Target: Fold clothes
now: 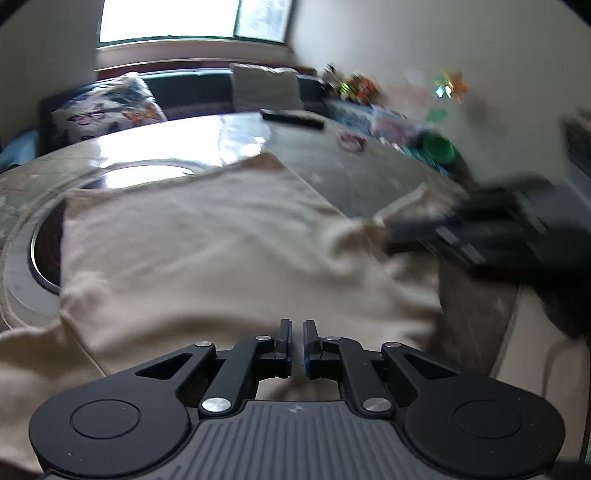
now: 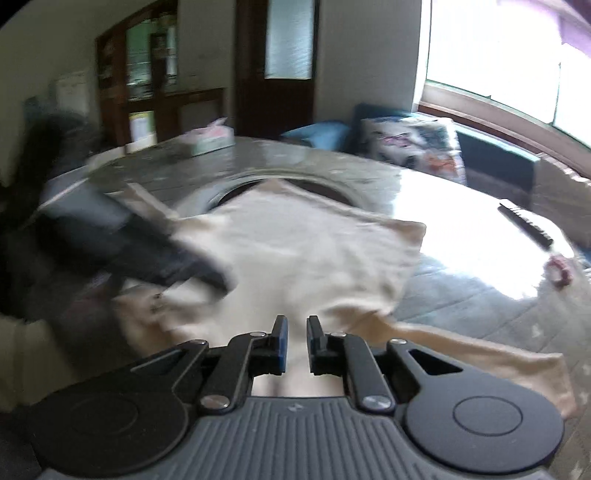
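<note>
Glossy round table under cream garment, window behind.

You have one cream garment on one round table. You hold two grippers: left, right. Also count one remote control, one tissue box, one butterfly-print cushion and one green cup.

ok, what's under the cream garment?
The garment lies on the table, partly over its round inset ring. The ring shows at the cloth's far edge; the rest underneath is covered.
</note>
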The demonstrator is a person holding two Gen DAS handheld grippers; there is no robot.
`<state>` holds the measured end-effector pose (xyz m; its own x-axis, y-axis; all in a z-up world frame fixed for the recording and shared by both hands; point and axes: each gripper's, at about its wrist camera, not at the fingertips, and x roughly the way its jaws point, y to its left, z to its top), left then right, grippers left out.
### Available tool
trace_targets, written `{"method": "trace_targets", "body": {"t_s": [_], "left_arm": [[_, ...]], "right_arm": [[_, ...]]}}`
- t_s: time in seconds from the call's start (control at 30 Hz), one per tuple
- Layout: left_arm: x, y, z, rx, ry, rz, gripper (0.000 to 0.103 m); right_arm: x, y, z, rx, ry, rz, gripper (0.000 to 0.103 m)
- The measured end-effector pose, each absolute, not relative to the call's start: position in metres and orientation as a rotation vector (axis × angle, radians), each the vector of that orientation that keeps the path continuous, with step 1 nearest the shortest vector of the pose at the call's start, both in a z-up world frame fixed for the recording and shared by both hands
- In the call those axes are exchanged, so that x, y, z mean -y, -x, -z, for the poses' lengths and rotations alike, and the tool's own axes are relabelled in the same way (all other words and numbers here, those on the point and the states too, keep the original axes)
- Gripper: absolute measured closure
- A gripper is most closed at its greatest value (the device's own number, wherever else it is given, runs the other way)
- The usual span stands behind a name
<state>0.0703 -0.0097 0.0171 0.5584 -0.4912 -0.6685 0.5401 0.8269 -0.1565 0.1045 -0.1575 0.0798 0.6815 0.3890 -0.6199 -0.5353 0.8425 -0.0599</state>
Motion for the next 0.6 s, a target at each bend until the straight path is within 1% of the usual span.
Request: {"method": "trace_targets", "body": {"t_s": [0.17, 0.3, 0.47, 0.5, 0.53, 0.6], "left_arm": [[0.004, -0.051, -0.018, -0.753, -0.094, 0.653, 0.095], [0.001, -0.041, -0.016, -0.752, -0.105, 0.679, 0.095], [0.002, -0.045, -0.024, -0.749, -0.125, 0.699, 0.095], [0.003, -0.047, -0.026, -0.742, -0.124, 0.697, 0.095], [0.004, -0.049, -0.028, -0.737, -0.118, 0.695, 0.095], [0.008, -0.054, -0.029, -0.737, -0.098, 0.699, 0.095]], "right_arm": [[0.147, -0.134, -0.062, -0.642, 0.243, -0.500, 0.091], [0.157, -0.150, -0.041, -0.690, 0.248, -0.416, 0.092], [0.165, -0.147, -0.047, -0.671, 0.215, -0.402, 0.091], [0.163, -0.147, -0.049, -0.659, 0.216, -0.407, 0.089], [0.161, -0.148, -0.050, -0.653, 0.212, -0.411, 0.085], [0.157, -0.153, -0.048, -0.659, 0.203, -0.412, 0.083]]}}
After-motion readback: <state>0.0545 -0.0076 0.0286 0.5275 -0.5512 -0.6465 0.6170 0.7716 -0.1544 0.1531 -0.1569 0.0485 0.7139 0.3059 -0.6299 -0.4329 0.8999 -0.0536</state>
